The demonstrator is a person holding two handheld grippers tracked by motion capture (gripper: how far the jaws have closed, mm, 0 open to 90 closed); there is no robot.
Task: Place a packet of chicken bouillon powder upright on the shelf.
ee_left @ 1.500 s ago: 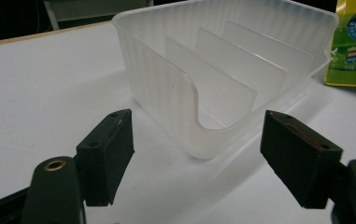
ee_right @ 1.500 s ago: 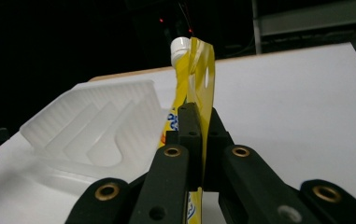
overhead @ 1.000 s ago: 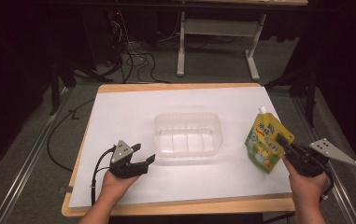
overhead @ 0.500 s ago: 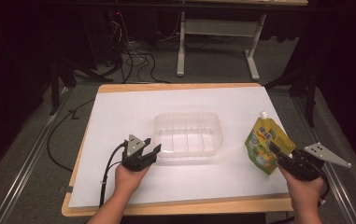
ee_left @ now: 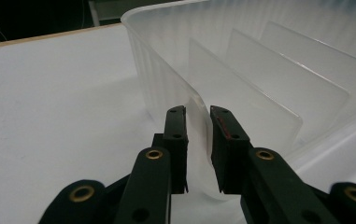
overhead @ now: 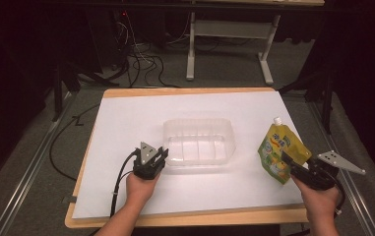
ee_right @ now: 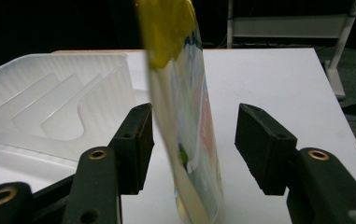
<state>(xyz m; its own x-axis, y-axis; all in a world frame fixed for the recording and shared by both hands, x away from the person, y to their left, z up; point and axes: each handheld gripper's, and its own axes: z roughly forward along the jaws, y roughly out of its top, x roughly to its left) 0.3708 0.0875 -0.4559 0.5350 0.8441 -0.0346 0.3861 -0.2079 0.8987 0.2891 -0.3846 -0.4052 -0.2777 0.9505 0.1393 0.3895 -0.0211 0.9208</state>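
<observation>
A clear plastic container [overhead: 198, 121] with ribbed inner dividers sits mid-table. My left gripper [overhead: 158, 156] is at its near-left corner, shut on the container's thin wall [ee_left: 199, 140], which runs between the two jaws. A yellow-green spouted pouch [overhead: 275, 147] stands upright to the right of the container. My right gripper [overhead: 286, 160] is open around it. In the right gripper view the pouch [ee_right: 185, 93] stands in the gap between the jaws with space on both sides, and the container [ee_right: 49, 107] lies to the left.
White paper [overhead: 126, 128] covers the wooden tabletop [overhead: 185, 91]. Cables trail from the left gripper over the near edge. A metal table frame [overhead: 227, 29] and floor cables sit beyond the far edge. Bare paper lies left of and behind the container.
My left gripper has moved right and forward to the container's corner and shut on its wall. The right gripper stays at the pouch, shifted only slightly.
</observation>
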